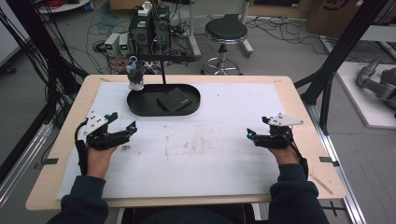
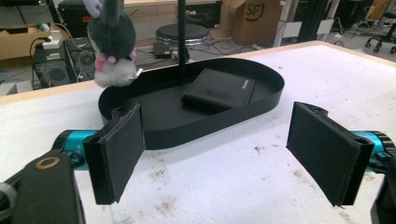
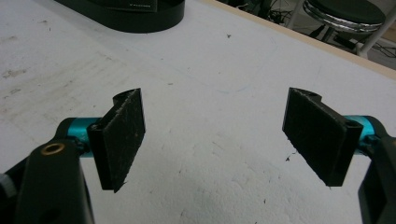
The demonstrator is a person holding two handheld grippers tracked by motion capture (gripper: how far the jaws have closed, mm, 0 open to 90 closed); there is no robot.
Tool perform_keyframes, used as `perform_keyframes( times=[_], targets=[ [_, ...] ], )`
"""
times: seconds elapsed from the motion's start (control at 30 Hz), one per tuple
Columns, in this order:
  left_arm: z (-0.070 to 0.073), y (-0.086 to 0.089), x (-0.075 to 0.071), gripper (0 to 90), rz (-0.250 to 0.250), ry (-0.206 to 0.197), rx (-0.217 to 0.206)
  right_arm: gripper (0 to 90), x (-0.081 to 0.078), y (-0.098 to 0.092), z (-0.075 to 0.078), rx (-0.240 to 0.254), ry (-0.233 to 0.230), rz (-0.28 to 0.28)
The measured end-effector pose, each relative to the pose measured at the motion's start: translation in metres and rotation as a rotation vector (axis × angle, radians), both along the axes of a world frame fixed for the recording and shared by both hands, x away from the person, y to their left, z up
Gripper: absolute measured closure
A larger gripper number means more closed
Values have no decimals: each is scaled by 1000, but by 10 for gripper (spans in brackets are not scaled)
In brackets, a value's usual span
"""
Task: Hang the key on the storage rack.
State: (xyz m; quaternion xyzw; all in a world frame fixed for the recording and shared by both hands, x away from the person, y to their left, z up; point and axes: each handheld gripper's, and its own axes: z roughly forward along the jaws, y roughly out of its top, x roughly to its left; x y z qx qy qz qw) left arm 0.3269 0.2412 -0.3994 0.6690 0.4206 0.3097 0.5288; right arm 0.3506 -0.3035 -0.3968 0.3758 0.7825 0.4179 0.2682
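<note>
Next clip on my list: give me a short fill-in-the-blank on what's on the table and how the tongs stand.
1. The black wallet lies inside the oval black ____.
2. The plush rabbit hangs from the stand over the tray's ____ end, as the high view shows it.
3. Both the left tongs and the right tongs have their jaws ____, holding nothing.
4. The white mat under the tongs is ____ with brownish marks.

Missing words: tray; left; open; stained

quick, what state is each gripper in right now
Left gripper: open, jaws wide apart, holding nothing.
Right gripper: open, jaws wide apart, holding nothing.
</note>
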Motion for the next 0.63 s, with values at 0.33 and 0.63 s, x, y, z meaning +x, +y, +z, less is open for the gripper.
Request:
perform_keyframes(
  times=[0.33,0.63],
  targets=[
    [0,1,0,188,3,-3,-1,216,1,0,-1,1,2,-5],
    [0,2,1,189,7,0,-1,216,1,-1,-1,9,5,-5]
  ],
)
